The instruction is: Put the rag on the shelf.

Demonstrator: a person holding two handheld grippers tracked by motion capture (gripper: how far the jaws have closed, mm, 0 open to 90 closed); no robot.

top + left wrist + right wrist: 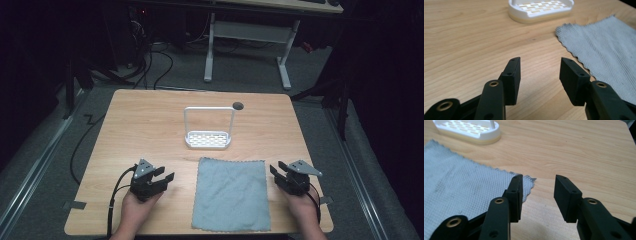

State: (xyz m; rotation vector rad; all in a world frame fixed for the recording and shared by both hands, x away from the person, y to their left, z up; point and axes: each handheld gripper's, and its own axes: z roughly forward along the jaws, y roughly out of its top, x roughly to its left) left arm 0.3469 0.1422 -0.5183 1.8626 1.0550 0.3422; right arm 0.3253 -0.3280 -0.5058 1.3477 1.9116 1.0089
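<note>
Cloth (pixel 231 194): flat on the table (pixel 150 125), near its front edge, spread square.
Left gripper (pixel 161 178): just left of the cloth, off its edge; jaws apart, nothing between them.
Right gripper (pixel 280 173): just right of the cloth, by its far right corner; jaws apart, nothing between them.
Rack (pixel 208 136): white, upright handle, just behind the cloth.
Hands: one on each gripper, either side of the cloth.

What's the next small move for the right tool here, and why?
Probably ease the right tool left and down onto the grey cloth's near corner. Its jaws stand open with nothing between them, and that corner lies just beside its left jaw. The cloth lies flat between both tools, untouched; the left tool is open too, farther from its edge.
</note>
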